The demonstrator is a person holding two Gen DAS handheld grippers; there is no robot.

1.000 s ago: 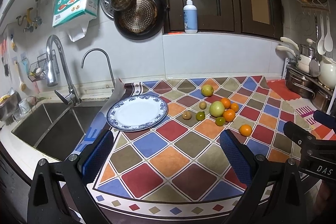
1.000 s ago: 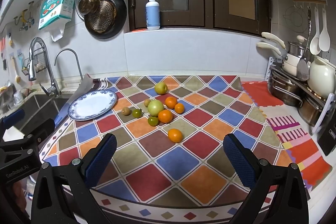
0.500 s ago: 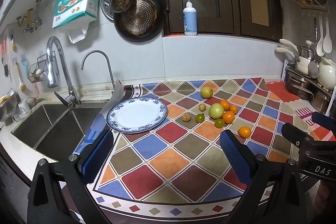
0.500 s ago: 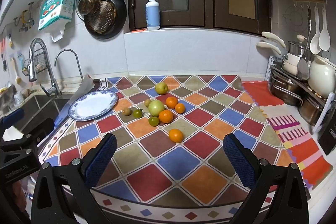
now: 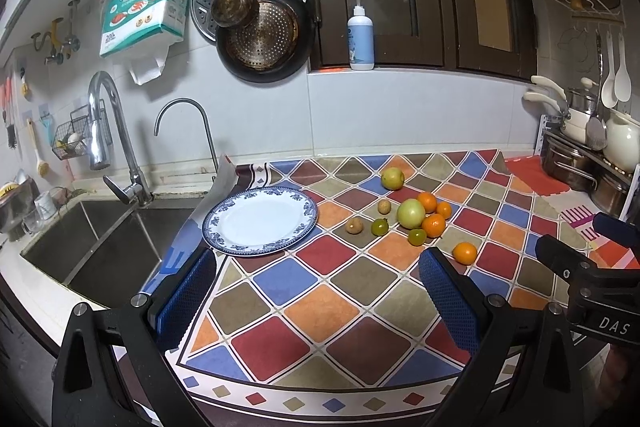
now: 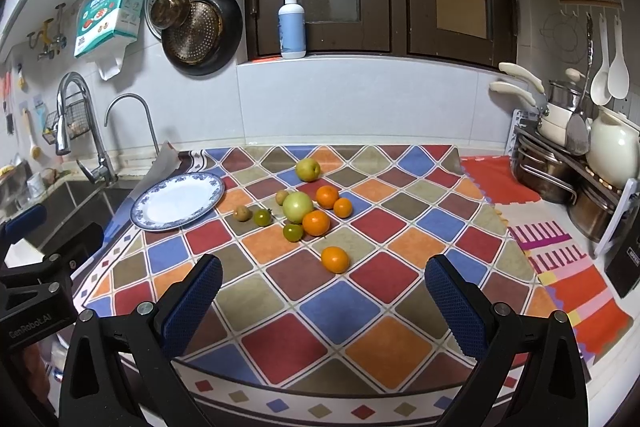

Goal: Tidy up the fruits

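Fruit is scattered across the chequered tablecloth (image 6: 384, 227), all of it apart from the blue-rimmed plate (image 5: 260, 251), which is set near the sink (image 5: 96, 251) with nothing on it. A large green apple (image 6: 298, 207) is ringed by oranges: one (image 6: 327, 196) behind it, a smaller one (image 6: 343, 207) to its right, and another (image 6: 316, 222) touching its front. A lone orange (image 6: 335, 259) is placed nearest the right gripper (image 6: 320, 301), whose blue pads are held wide apart over the cloth with nothing between them. Two small green fruits (image 6: 263, 217) (image 6: 293, 231) and two brownish ones (image 6: 242, 213) (image 6: 282, 197) are seen between apple and plate. A yellow-green pear (image 6: 307, 169) is set furthest back. The left gripper (image 5: 316, 297) is likewise spread, nothing gripped, its left pad seen just in front of the plate's rim.
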